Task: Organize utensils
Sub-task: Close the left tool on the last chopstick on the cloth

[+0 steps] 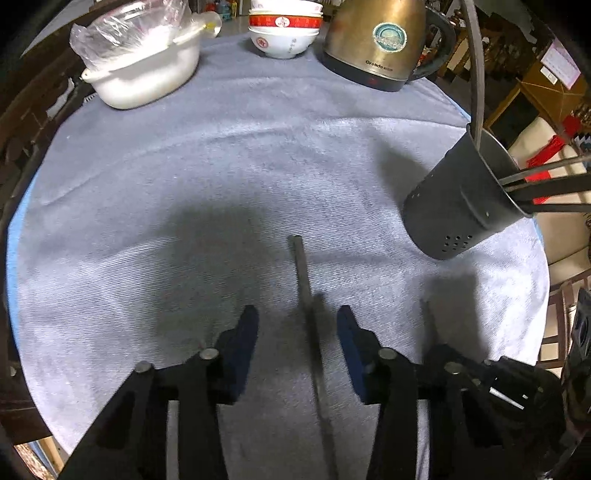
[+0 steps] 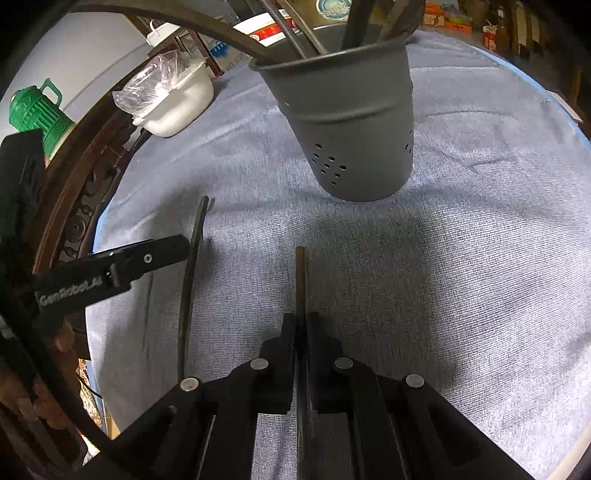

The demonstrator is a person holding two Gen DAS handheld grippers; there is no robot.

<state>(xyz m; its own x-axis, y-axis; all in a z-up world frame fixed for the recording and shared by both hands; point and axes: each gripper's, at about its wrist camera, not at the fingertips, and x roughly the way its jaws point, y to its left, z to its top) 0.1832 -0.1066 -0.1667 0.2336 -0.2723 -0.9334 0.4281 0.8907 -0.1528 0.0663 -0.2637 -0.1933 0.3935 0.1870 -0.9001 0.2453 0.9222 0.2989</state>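
A dark grey perforated utensil holder stands on the blue-grey cloth with several utensil handles inside. My left gripper is open, its blue-padded fingers on either side of a thin dark utensil that lies on the cloth. In the right wrist view my right gripper is shut on a thin dark utensil, held short of the holder. The left gripper shows there at the left, beside the other utensil on the cloth.
A white pot with a plastic bag, stacked bowls and a metal kettle stand at the far side of the round table. A green jug is off to the left. Wooden chair backs ring the table.
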